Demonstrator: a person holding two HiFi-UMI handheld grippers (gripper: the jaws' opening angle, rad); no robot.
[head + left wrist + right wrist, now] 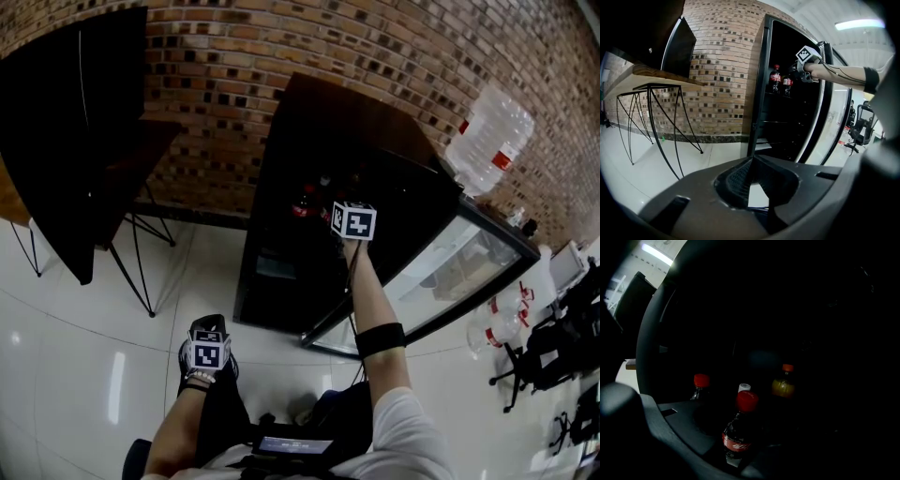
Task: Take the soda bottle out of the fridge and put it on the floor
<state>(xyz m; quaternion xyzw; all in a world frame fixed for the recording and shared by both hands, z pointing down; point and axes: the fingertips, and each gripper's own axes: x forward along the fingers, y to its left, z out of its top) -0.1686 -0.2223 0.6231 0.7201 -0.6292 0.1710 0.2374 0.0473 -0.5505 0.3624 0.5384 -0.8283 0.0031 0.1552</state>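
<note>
We find the soda bottle [738, 432] in the fridge [309, 187] at twelve o'clock, other bottles [783, 385] behind it, table [84, 141] at ten.

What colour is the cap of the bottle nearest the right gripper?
Red: the cap shows best in the right gripper view.

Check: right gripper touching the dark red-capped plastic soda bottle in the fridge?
Cannot tell. The right gripper view shows the dark, red-capped plastic soda bottle between the jaws of the right gripper, but darkness hides any contact or gap.
</note>
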